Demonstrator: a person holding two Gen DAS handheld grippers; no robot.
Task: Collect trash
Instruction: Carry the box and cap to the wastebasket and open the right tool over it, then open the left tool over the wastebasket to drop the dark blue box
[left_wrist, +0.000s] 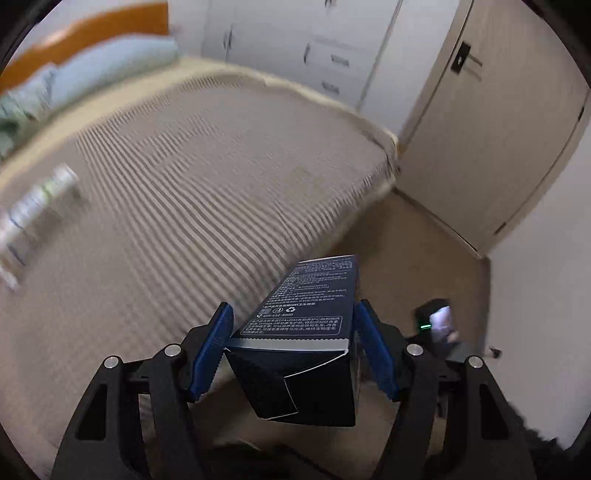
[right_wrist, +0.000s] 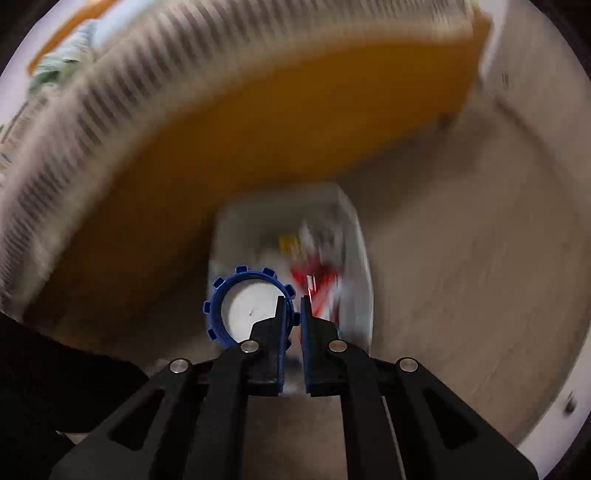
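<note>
Left wrist view: the left gripper (left_wrist: 293, 345) is clamped on a dark blue carton (left_wrist: 308, 332), blue pads pressing its two long sides, near end flap ajar (contents not visible). Beyond it lies a striped bed cover (left_wrist: 192, 177), and on the cover at far left a blurred white-and-green box (left_wrist: 35, 210).

Right wrist view: the right gripper (right_wrist: 293, 317) has its fingers nearly together, pinching the rim of a blue notched cap (right_wrist: 245, 304) with a white inside. Below stands a white bin (right_wrist: 354, 236) on the floor beside the orange bed frame (right_wrist: 258, 129), holding blurred red, yellow and white rubbish.
</note>
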